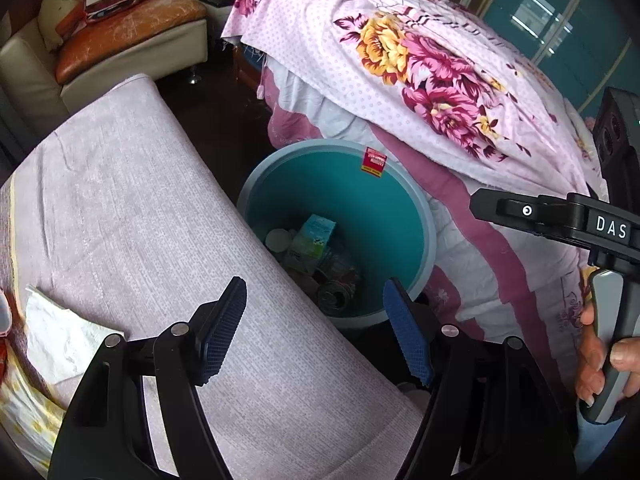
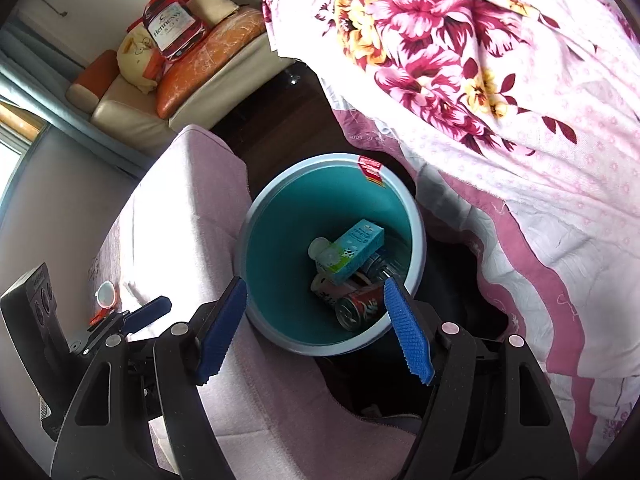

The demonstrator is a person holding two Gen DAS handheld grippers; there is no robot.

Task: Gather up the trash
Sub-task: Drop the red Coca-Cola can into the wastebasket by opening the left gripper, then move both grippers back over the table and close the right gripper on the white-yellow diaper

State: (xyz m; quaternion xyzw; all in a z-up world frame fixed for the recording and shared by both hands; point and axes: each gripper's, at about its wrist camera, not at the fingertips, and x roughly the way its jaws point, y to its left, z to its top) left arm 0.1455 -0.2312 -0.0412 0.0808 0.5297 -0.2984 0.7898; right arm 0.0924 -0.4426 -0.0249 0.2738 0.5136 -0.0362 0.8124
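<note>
A teal bin [image 1: 416, 216] [image 2: 280, 216] stands on the dark floor between a pink-covered table and a bed. Inside it lie a green milk carton [image 2: 352, 250] [image 1: 314, 238], a red can [image 2: 358, 306], a white lid and other scraps. A crumpled white tissue [image 1: 60, 332] lies on the table at the left. My left gripper [image 1: 316, 330] is open and empty over the table edge near the bin. My right gripper [image 2: 316, 330] is open and empty above the bin's near rim; it also shows in the left wrist view [image 1: 560, 220]. The left gripper also shows in the right wrist view [image 2: 144, 312].
The pink-covered table [image 1: 120, 208] [image 2: 180, 232] fills the left. A bed with a floral sheet [image 1: 420, 60] [image 2: 480, 60] crowds the right. A small white cup [image 2: 106, 294] and something red sit on the table. A sofa with cushions [image 1: 120, 20] stands at the back.
</note>
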